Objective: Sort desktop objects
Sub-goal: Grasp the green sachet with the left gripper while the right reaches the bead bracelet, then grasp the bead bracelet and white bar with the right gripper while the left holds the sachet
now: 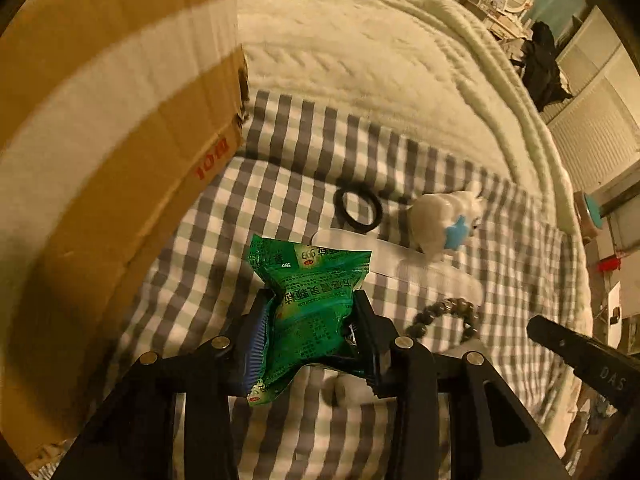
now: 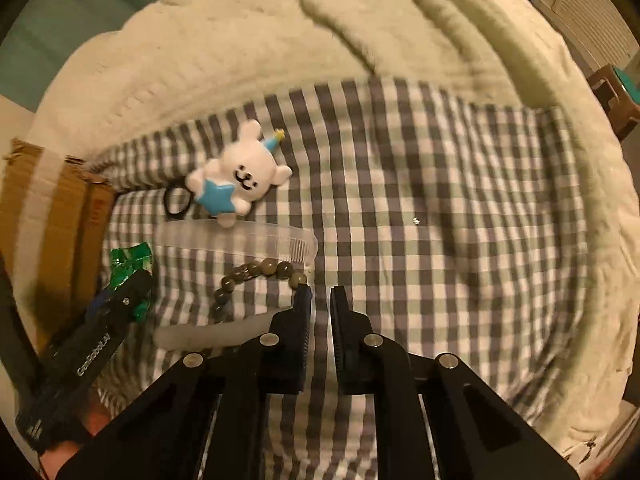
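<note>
Beside the cardboard box [image 1: 120, 128], left gripper [image 1: 312, 312] pinches the green sachet [image 1: 310, 304] (box immediately leftward); right gripper [image 2: 320, 300], closed and empty, hovers beside the bead bracelet [image 2: 256, 276].

- My left hand-held gripper [image 1: 314, 320] is matte black, with two angular fingers and blue ribbed pads.
- Round silver pins [image 1: 401, 342] sit at its linkage joints.
- My right hand-held gripper [image 2: 320, 300] has the same black build, silver pins and ribbed pads.
- White lettering [image 2: 93, 354] runs along the left one's side.
</note>
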The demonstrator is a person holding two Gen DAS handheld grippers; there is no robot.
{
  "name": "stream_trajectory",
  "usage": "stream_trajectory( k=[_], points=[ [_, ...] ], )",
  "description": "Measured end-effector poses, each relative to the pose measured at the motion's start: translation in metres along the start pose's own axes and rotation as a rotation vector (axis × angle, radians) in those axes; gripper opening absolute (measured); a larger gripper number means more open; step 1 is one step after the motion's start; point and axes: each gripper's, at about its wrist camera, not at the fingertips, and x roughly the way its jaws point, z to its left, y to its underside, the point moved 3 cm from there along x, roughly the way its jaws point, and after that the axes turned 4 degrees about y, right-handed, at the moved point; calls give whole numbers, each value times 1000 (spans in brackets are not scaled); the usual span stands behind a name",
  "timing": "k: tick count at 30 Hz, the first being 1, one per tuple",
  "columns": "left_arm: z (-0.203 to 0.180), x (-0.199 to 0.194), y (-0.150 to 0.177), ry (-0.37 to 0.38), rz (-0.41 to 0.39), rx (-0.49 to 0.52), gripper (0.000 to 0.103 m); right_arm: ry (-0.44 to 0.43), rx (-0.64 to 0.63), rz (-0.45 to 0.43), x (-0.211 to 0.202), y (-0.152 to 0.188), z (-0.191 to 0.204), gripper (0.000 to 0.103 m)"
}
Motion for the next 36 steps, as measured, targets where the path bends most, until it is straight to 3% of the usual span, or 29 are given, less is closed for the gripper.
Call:
stream_trajectory(
  k=[2,4,7,10,12,17,20,25,30,36],
  points=[
    [5,-11,-2,5,-22,0,41,-3,-12,-25,-14,4,1,10],
    [12,-15,0,6,-29,-8,41,-59,5,-42,-24,11,-1,10],
    [21,-14,15,-33,-21,-29,41,-93,26,-47,-25,14,0,11],
    [27,-9,21,-58,9,-42,41,-118,47,-10,-10,25,3,21],
    [27,-8,19,-69,10,-43,41,-162,74,22,-3,31,5,34],
    [32,-7,10,-53,-10,-68,41,-132,58,40,13,30,19,44],
    [34,1,9,-56,-2,-67,41,-143,118,60,29,26,19,49],
    [35,12,2,-62,15,-34,41,-176,168,127,57,25,24,49],
    [39,13,-4,-52,26,-35,41,-97,62,89,51,15,41,24],
    [39,0,-8,-48,3,-38,41,6,-62,19,24,14,57,22]
  ],
)
